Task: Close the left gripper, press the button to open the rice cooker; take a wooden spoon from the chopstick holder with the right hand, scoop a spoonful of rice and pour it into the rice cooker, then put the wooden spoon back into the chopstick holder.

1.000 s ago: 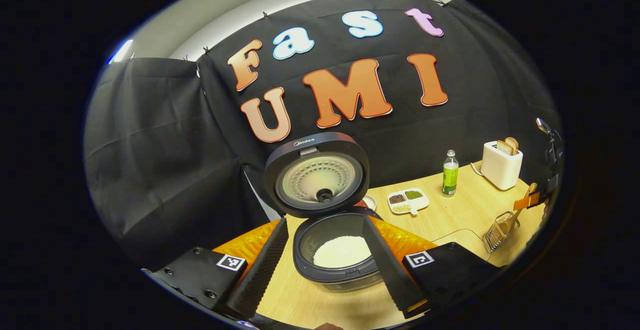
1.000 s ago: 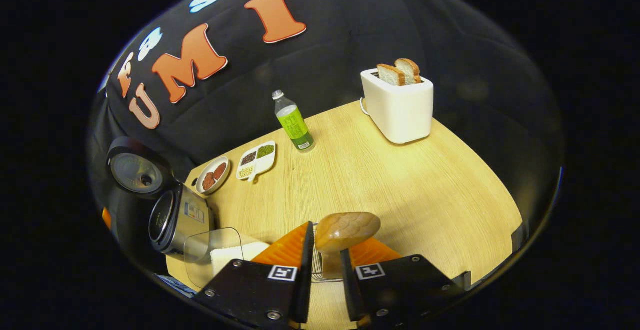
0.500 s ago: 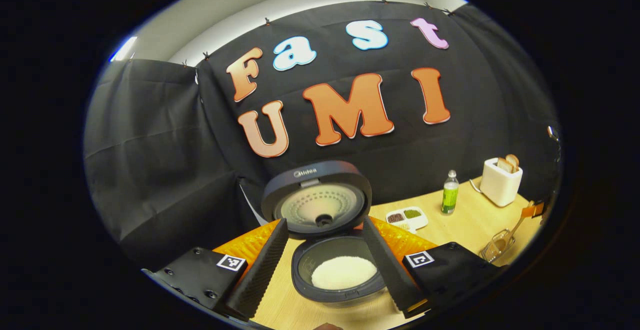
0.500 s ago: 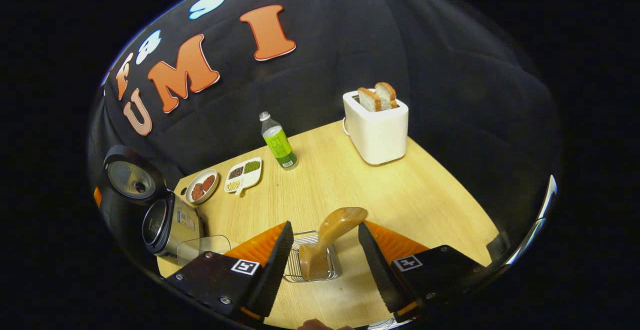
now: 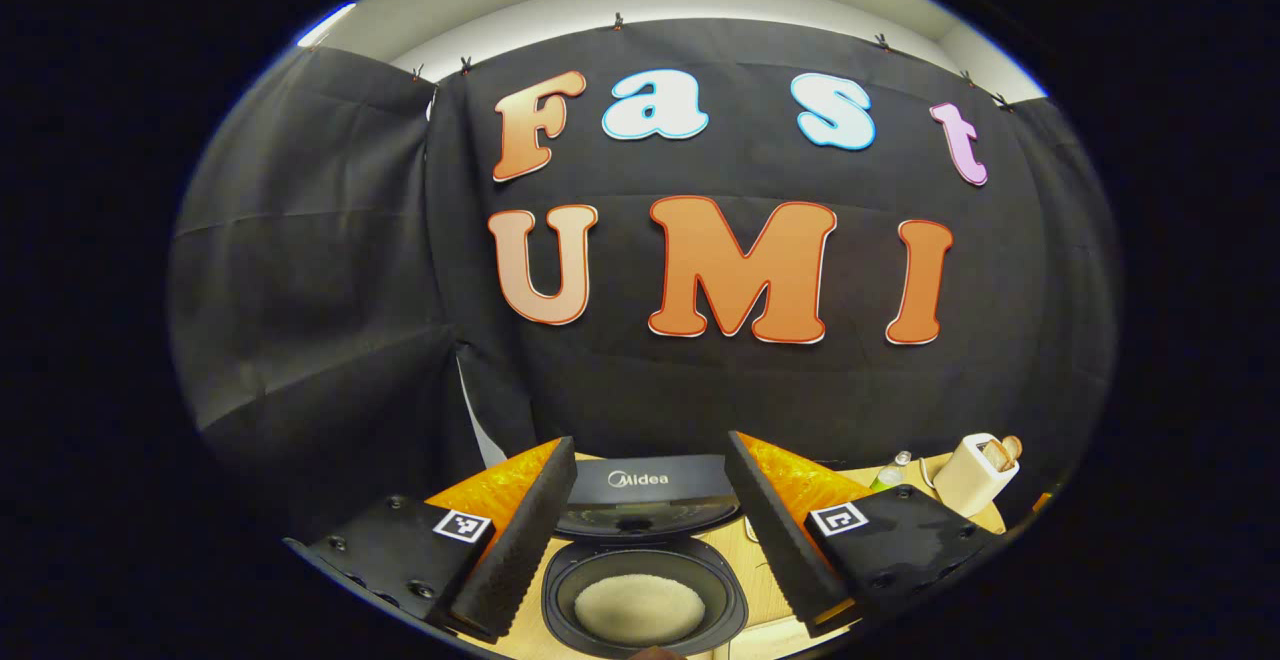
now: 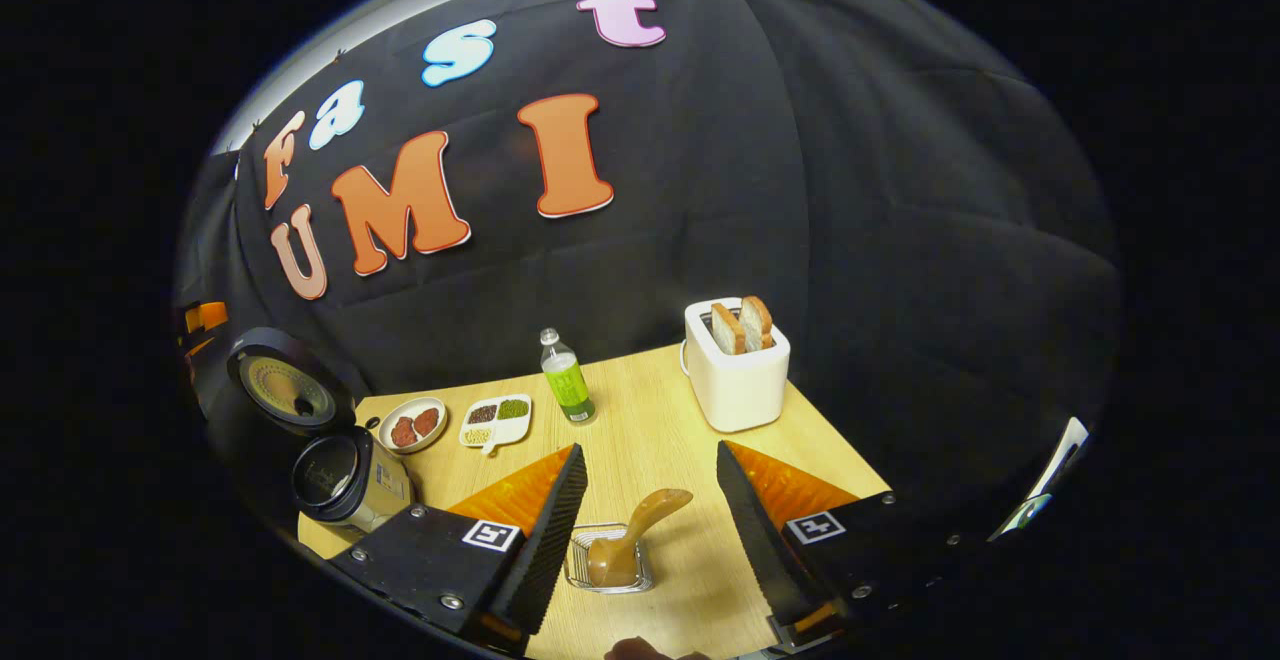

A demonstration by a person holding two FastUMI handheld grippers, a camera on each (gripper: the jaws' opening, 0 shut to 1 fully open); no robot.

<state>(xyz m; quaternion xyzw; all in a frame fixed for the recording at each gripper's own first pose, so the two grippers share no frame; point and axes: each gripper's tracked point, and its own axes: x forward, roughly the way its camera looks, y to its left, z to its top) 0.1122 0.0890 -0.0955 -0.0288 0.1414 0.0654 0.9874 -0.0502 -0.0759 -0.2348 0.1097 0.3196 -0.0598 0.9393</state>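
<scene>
The black rice cooker (image 5: 640, 595) stands with its lid (image 5: 645, 495) up and white rice in the pot, low in the left gripper view. My left gripper (image 5: 640, 530) hangs open above and in front of it, holding nothing. In the right gripper view the wooden spoon (image 6: 640, 530) leans in the wire chopstick holder (image 6: 610, 565) on the wooden table (image 6: 650, 420). My right gripper (image 6: 650, 525) is open above the holder, its fingers apart on either side of the spoon and not touching it. The cooker (image 6: 345, 475) stands at the far left there, lid open.
A white toaster (image 6: 737, 370) with two bread slices stands at the back right. A green-labelled bottle (image 6: 566, 378), a divided dish of beans (image 6: 495, 420) and a small plate (image 6: 412, 425) line the back of the table. Black cloth walls the booth.
My right gripper opened, let go of the spoon in the holder and drew back and up. My left gripper also rose and pulled away, so the cooker sank lower in its view.
</scene>
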